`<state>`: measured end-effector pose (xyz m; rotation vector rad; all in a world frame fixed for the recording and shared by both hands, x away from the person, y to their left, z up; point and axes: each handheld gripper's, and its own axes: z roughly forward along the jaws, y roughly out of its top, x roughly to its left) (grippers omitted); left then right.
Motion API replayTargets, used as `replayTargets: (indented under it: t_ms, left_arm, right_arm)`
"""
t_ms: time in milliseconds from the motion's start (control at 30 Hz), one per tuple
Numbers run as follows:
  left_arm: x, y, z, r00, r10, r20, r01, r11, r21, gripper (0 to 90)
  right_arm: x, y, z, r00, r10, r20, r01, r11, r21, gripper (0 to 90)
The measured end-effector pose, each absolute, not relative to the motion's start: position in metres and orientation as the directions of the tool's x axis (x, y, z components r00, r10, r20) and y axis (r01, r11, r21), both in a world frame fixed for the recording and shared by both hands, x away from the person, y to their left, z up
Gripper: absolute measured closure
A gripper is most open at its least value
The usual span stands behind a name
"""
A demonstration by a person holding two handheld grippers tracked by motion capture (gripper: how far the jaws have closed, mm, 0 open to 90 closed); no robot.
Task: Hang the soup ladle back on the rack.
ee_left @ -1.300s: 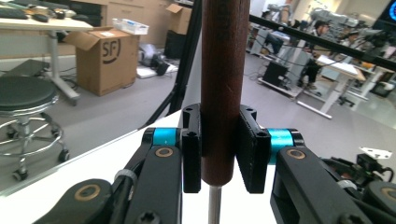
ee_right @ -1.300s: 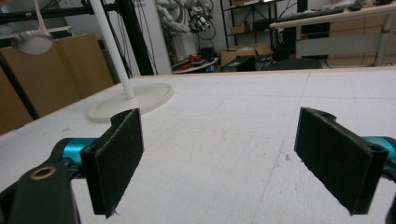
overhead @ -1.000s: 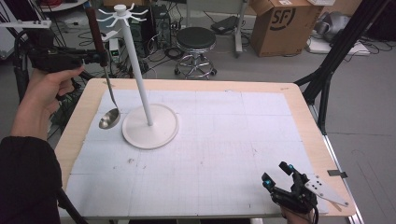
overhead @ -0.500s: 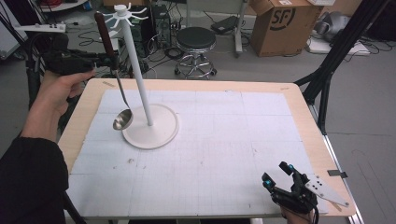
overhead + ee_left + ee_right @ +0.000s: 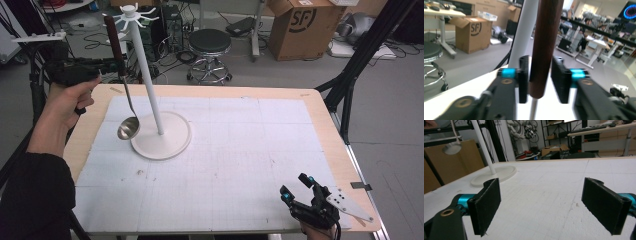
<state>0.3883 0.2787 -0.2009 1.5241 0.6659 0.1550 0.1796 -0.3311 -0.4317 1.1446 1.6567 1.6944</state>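
Workshop clutter, boxes and a stool ring the pale counter point(image 5: 300, 100). On it stands a white rack point(image 5: 150, 95) with hooks at its top. Just left of its pole a ladle point(image 5: 120, 55) hangs upright, long axis vertical, bowl low over the base. The left tool point(image 5: 539, 75) has just been opening; its pads flank the brown handle with gaps showing. The right tool point(image 5: 300, 192) rests spread wide, well apart.

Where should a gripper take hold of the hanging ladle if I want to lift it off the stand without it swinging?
Grip the ladle on its dark wooden handle, near the top, coming level from the table's left side. The handle hangs upright and is thick and straight, while the bowl below is round and slippery. The left gripper already brackets it there.
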Motion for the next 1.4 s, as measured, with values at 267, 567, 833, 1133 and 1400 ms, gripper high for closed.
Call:
replayTargets:
  t_ms: [267, 567, 833, 1133, 1400]
  left_arm:
    - [0.376, 0.288, -0.202, 0.821, 0.501, -0.273, 0.274, 0.074, 0.959, 54.6]
    - [0.355, 0.286, -0.215, 0.825, 0.516, -0.232, 0.234, 0.063, 0.97, 46.6]
    - [0.324, 0.268, -0.234, 0.845, 0.506, -0.171, 0.169, 0.05, 0.984, 39.6]
    - [0.296, 0.246, -0.257, 0.862, 0.49, -0.132, 0.121, 0.054, 0.991, 35.3]
    - [0.274, 0.223, -0.298, 0.862, 0.491, -0.127, 0.118, 0.048, 0.992, 29.7]
  right_arm:
    - [0.181, -0.329, -0.432, -0.522, 0.826, 0.212, 0.199, -0.123, 0.972, 14.5]
    - [0.182, -0.324, -0.433, -0.536, 0.819, 0.207, 0.203, -0.112, 0.973, 14.5]
    - [0.182, -0.319, -0.432, -0.552, 0.811, 0.192, 0.198, -0.097, 0.975, 14.5]
    - [0.18, -0.316, -0.431, -0.557, 0.809, 0.188, 0.194, -0.093, 0.977, 14.6]
    - [0.18, -0.315, -0.43, -0.56, 0.809, 0.18, 0.184, -0.09, 0.979, 14.6]
